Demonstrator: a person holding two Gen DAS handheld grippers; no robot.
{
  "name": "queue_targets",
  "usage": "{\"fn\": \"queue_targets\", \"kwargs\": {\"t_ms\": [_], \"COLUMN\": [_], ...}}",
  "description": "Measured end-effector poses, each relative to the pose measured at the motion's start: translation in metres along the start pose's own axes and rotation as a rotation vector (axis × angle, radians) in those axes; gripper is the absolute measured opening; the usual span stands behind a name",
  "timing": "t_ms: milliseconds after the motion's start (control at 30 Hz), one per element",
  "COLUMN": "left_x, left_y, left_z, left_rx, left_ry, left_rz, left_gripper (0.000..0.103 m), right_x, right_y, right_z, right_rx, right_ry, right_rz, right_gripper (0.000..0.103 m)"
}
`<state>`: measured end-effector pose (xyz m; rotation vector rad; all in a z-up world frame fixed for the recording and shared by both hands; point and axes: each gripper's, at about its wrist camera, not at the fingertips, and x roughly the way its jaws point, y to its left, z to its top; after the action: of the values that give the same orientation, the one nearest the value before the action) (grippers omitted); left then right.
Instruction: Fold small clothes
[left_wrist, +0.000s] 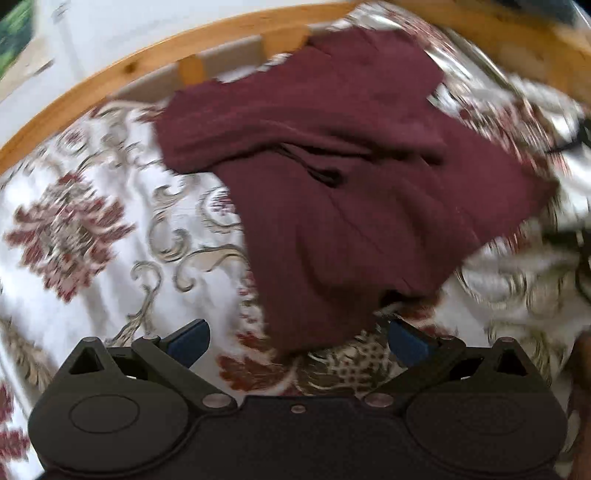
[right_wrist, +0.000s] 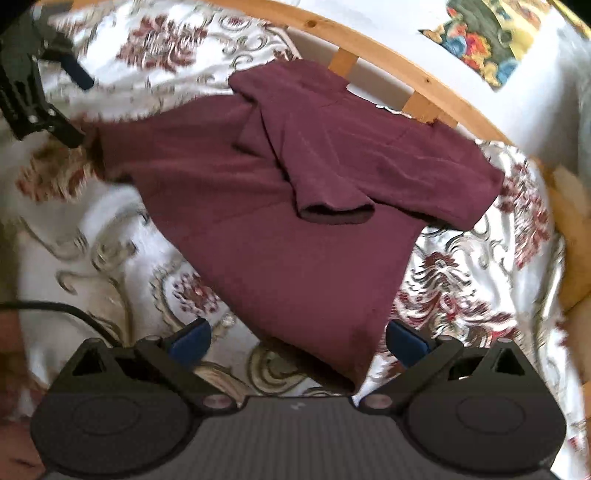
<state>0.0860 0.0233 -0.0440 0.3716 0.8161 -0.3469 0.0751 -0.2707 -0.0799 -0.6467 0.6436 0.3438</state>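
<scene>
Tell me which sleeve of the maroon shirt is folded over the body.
The sleeve whose dark open cuff lies across the middle of the maroon shirt; the other sleeve spreads out toward the wooden rail.

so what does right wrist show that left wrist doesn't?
Only right wrist: the left gripper at the shirt's far-left edge, a black cable on the bedspread, a colourful cloth past the rail, and the sleeve cuff folded across the shirt in sharp view.

Only left wrist: a green patch at the top-left corner; its picture is blurrier.

Both: the maroon shirt on the floral bedspread, the wooden rail behind it, and each view's own jaws spread with nothing between; right gripper.
</scene>
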Motion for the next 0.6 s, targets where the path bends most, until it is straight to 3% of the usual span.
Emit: {"fn": "queue_targets", "kwargs": {"t_ms": [167,433,500,600], "left_x": [0.015,0.020,0.022,0.024], "left_y": [-0.023,-0.026,-0.026,-0.025], "left_z": [-0.003,-0.005,-0.004,-0.003], "left_rx": [0.133,0.185,0.182,0.181], "left_ry": [0.012,-0.023,-0.021,-0.021], "left_rz": [0.029,0.057,0.056,0.056], "left_gripper": [0.102,0.103,0.103,0.103], "right_x": [0.012,0.019,0.019,0.018], "right_y": [0.008,-0.006,-0.008,-0.003], "right_z": [-0.004,-0.010,-0.010,-0.010], "right_rx": [-0.091,-0.171,-0.187,-0.238], "right_ry": [0.017,0.051,0.037,0.013], "right_rz": [-0.102,-0.189,-0.181,-0.152], "right_gripper": [0.103,0.101,0.090,0.062]}}
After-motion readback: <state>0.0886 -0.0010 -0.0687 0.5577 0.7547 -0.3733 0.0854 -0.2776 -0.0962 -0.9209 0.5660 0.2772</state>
